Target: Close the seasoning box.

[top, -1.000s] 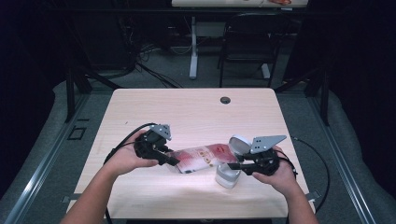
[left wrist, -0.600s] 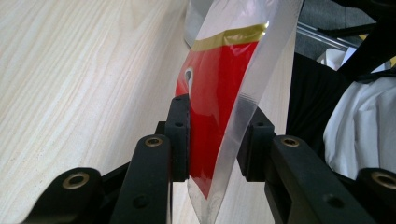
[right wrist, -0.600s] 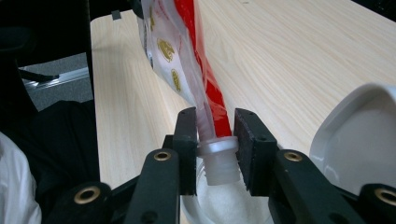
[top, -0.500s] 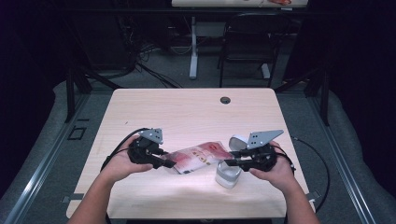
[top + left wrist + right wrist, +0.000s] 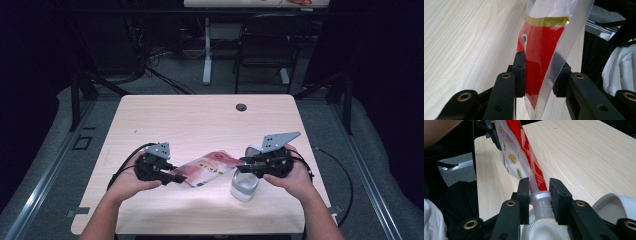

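Note:
A red and gold refill pouch (image 5: 207, 167) with a clear edge hangs between my two grippers above the pale wooden table (image 5: 200, 115). My left gripper (image 5: 179, 178) is shut on the pouch's flat end (image 5: 541, 50), its pads (image 5: 520, 72) pressing both faces. My right gripper (image 5: 243, 162) is shut on the pouch's white spout (image 5: 540, 196), jaws on either side of it. The spout points down over an open white container (image 5: 244, 186), whose white contents (image 5: 544, 227) lie just below it. A white lid (image 5: 614, 205) lies beside the container.
A dark round grommet (image 5: 241, 107) sits near the table's far edge. A black chair (image 5: 260, 45) and a desk leg (image 5: 207, 50) stand on the floor beyond. Cables trail from both grippers toward the near table edge.
My left hand has sunk a little toward the near edge with the pouch's end. My right hand has risen slightly with the spout. Both grips are unchanged.

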